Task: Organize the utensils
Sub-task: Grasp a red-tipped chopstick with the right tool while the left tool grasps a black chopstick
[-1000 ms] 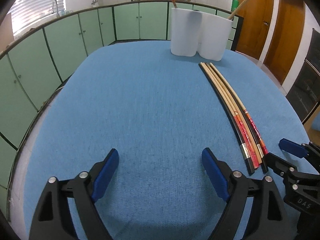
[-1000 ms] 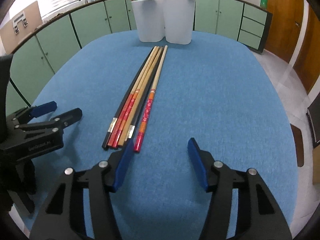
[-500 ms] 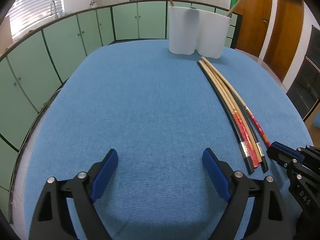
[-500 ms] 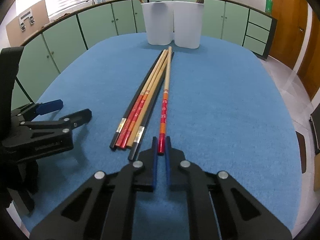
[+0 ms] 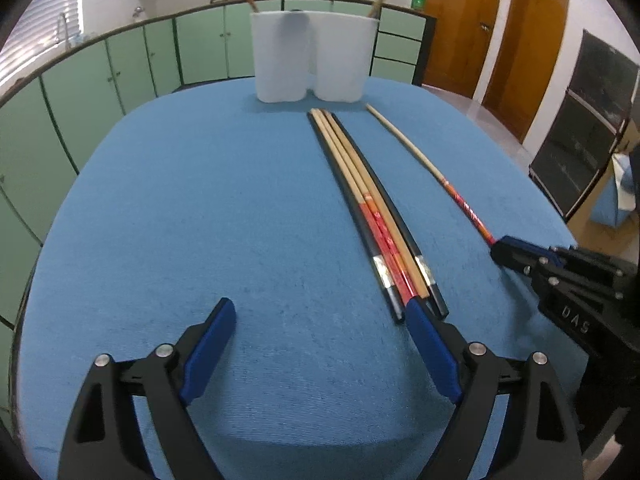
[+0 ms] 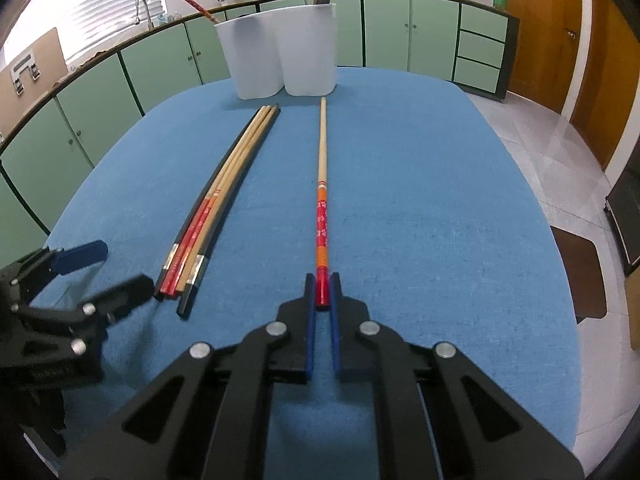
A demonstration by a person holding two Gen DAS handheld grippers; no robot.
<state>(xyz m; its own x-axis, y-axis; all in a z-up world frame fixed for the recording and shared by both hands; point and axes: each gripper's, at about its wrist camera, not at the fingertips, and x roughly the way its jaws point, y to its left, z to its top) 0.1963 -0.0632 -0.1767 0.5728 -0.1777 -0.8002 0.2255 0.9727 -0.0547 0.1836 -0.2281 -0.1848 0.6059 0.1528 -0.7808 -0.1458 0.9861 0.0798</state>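
Right wrist view shows the right tool point(image 6: 322, 294) clamped on the red end of a single chopstick point(image 6: 321, 184), which lies alone on the blue bench point(image 6: 440, 200), its pale tip pointing at the white holder point(image 6: 280, 48). Left wrist view shows the left tool point(image 5: 320, 316) spread wide and gripping nothing, its right finger just beside the near ends of the bundled chopsticks point(image 5: 372, 208), apart from the single one.

Even indoor light, fisheye-bent edges, slight blur
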